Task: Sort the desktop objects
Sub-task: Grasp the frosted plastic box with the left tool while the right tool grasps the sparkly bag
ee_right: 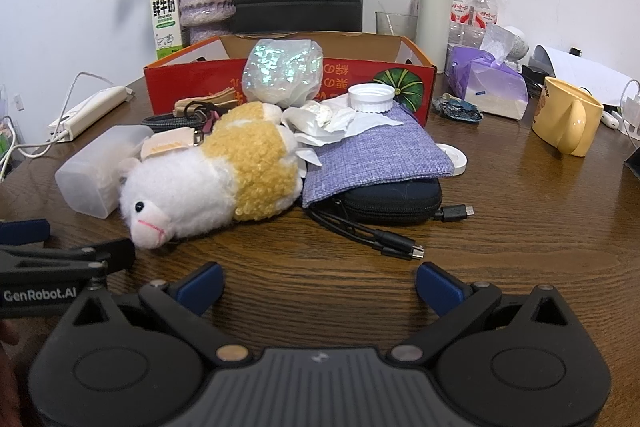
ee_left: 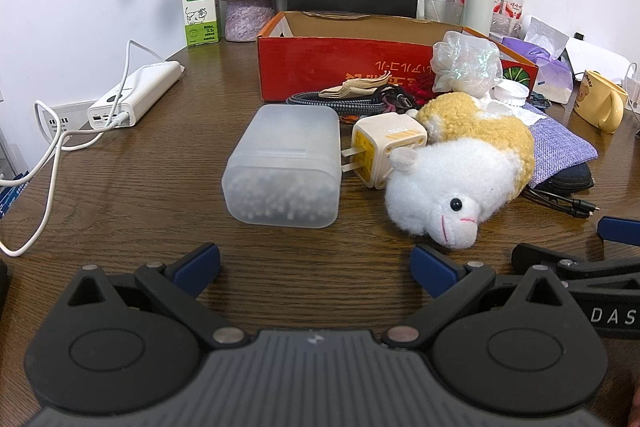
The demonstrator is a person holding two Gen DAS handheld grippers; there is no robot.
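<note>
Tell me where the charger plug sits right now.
In the left wrist view the charger plug lies on the table centre, wedged between the frosted cotton swab box on its left and the plush toy on its right.

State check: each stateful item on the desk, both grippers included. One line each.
left gripper: open, holding nothing
right gripper: open, holding nothing
red box: open-topped
frosted swab box: closed, on its side
plush toy: lying on its side
charger plug: unplugged, prongs out
black case: zipped shut, under purple pouch
yellow mug: upright
thermos: upright, lid closed
</note>
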